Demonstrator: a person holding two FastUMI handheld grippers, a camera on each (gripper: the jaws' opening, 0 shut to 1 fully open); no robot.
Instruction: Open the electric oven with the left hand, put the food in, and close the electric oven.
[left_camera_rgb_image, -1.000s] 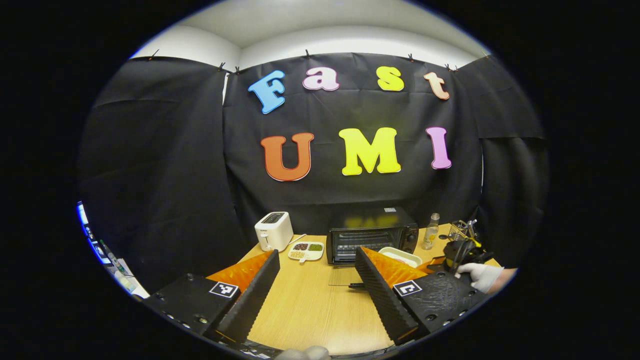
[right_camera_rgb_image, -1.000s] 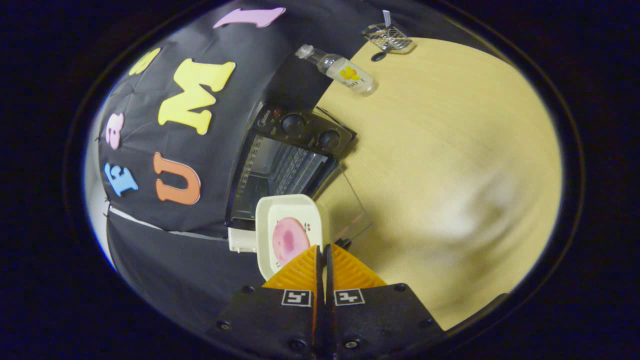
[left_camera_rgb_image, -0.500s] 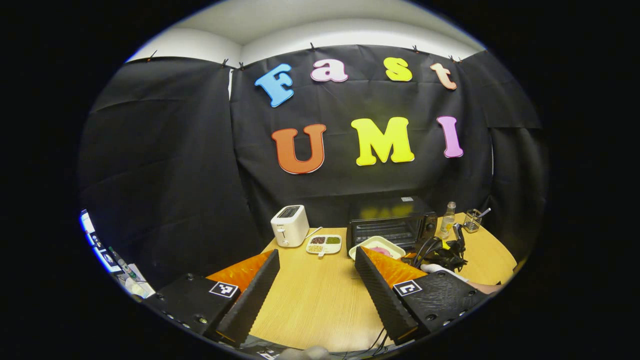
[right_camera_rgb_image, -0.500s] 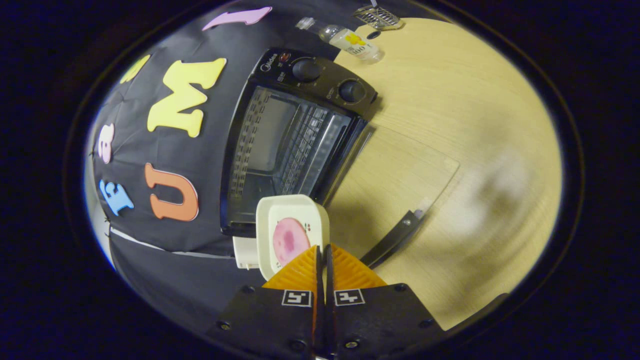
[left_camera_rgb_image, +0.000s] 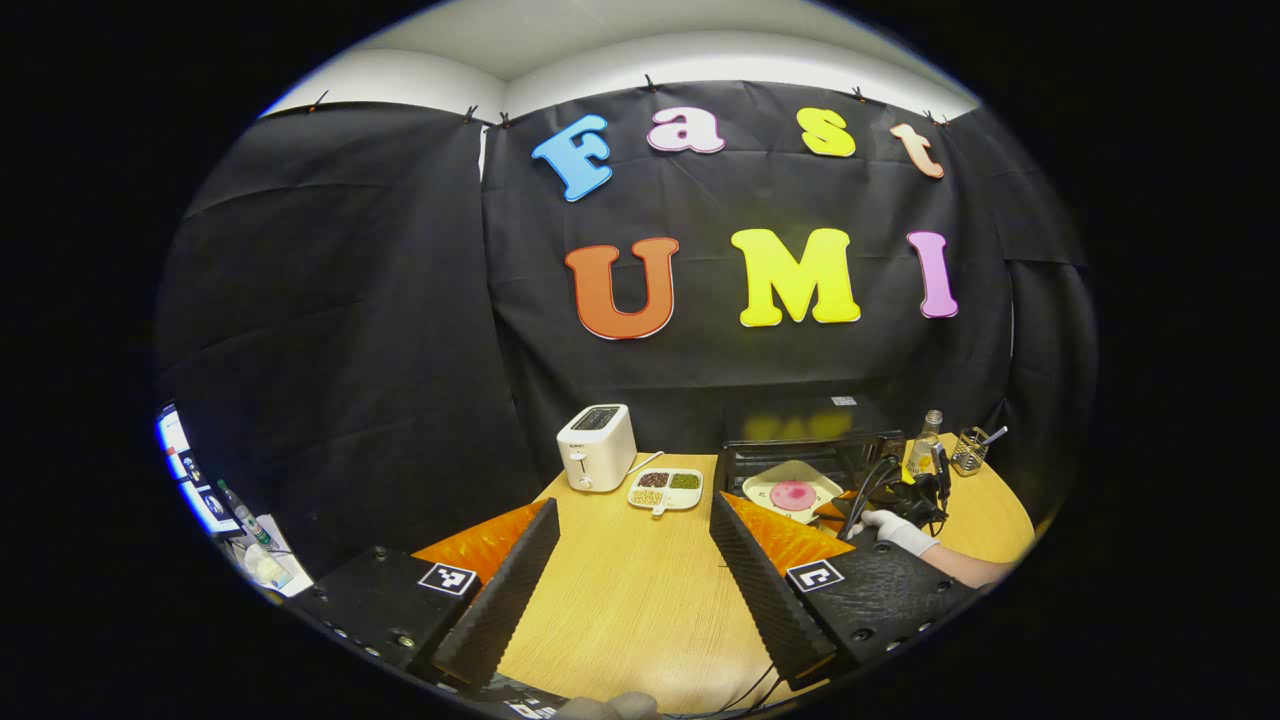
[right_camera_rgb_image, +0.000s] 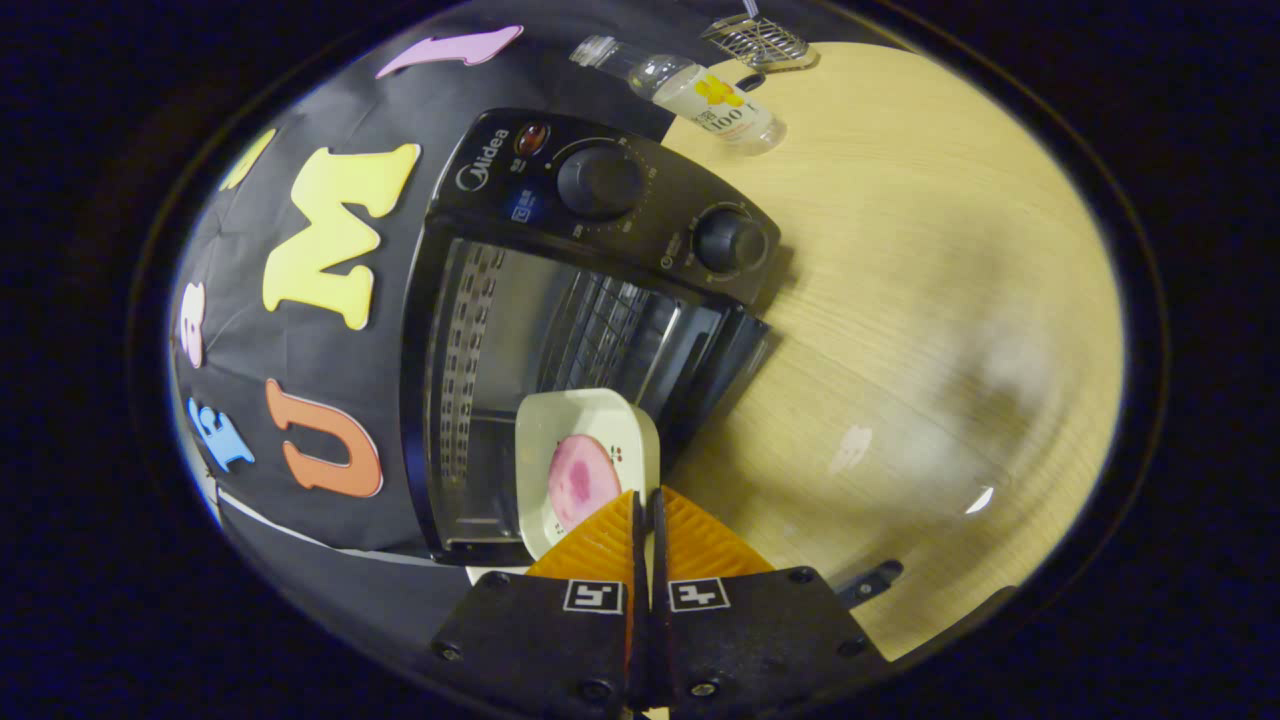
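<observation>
Right gripper (right_camera_rgb_image: 645, 500) jaws closed, apparently on dish (right_camera_rgb_image: 585, 440) rim, at open oven (right_camera_rgb_image: 560, 330) mouth; left gripper (left_camera_rgb_image: 630, 560) jaws open

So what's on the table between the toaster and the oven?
In the left gripper view, a divided snack tray sits between the toaster and the oven.

I'm working in a staged recording booth, not a real kitchen: black cloth (left_camera_rgb_image: 330, 300) hangs pinned as the wall behind a wooden table (left_camera_rgb_image: 620, 600). A toaster (left_camera_rgb_image: 596, 447), an electric oven (right_camera_rgb_image: 560, 300) and a bottle (right_camera_rgb_image: 700, 90) stand on it as kitchen props.
</observation>
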